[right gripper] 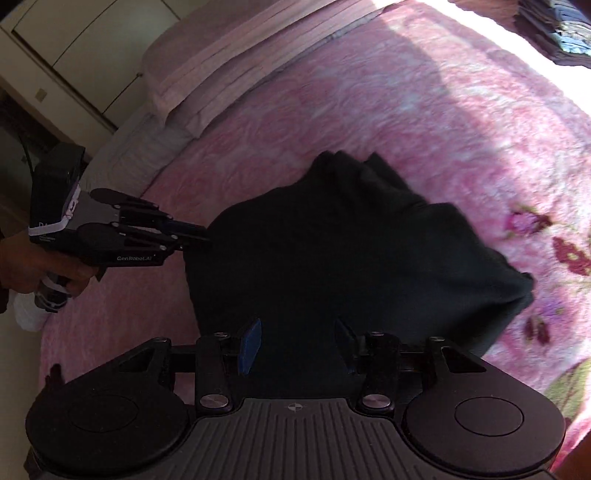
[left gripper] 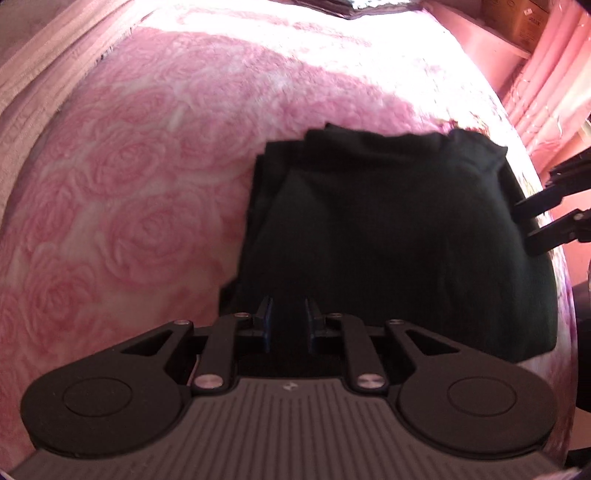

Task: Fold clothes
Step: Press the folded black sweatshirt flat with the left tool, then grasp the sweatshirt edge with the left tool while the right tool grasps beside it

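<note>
A bed point(left gripper: 155, 155) carries everything here, spread with a plush pink blanket point(right gripper: 424, 110) embossed all over with rose shapes. Toward one edge the blanket's pattern changes to darker purple flowers point(right gripper: 569, 254) with green leaves. A dark folded garment point(left gripper: 388, 229) lies flat on the blanket, its layered edges showing at the far side. Beyond the garment, bright sunlight washes out the blanket's far part. To the garment's left, along the bed's edge, lies a pale pink ribbed bolster or folded cover point(right gripper: 229, 70). Far beyond the garment, at the bed's end, sits a dark stack of folded cloth point(right gripper: 554, 29).
</note>
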### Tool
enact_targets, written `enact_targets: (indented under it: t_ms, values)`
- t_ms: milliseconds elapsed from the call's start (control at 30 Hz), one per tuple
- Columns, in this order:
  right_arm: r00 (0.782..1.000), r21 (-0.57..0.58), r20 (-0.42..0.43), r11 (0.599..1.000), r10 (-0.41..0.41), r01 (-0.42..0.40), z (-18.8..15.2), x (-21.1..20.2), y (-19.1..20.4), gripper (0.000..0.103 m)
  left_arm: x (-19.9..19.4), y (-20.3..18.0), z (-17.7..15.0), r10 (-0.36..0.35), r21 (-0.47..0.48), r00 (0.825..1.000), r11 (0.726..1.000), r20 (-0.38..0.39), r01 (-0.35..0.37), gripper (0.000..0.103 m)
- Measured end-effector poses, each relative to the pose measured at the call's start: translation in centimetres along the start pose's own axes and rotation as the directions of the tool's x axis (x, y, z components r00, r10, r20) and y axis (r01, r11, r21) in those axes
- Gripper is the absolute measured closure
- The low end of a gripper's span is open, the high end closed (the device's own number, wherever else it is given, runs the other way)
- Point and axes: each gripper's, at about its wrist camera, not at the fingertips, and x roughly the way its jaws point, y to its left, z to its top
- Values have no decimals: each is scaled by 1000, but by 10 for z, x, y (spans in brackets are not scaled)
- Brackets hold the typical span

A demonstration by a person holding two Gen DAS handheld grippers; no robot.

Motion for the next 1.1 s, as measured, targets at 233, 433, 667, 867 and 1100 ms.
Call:
enact_targets:
  t_ms: [233, 433, 667, 867, 1100]
  values:
    - [994, -172, -57, 982, -93, 82, -51, 32, 12, 55, 31, 8, -28, 33, -43, 999, 999, 8, -33, 93]
    - [974, -165, -115, 970, -196, 176, -55, 10, 22, 55, 8, 5, -36, 81, -51, 997, 995, -1, -81, 94]
    - [960, -152, -130, 962, -247, 227, -76, -5, 57, 55, -33, -25, -87, 85, 53, 996, 995, -33, -83, 92]
    - [958, -198, -128, 953, -258, 230, -79, -12, 89, 55, -56, -46, -119, 68, 49, 997, 997, -40, -66, 86]
    - [942, -365, -142, 900, -305, 237, -80, 4, 105, 55, -61, -70, -125, 142, 153, 990, 978, 3, -141, 69]
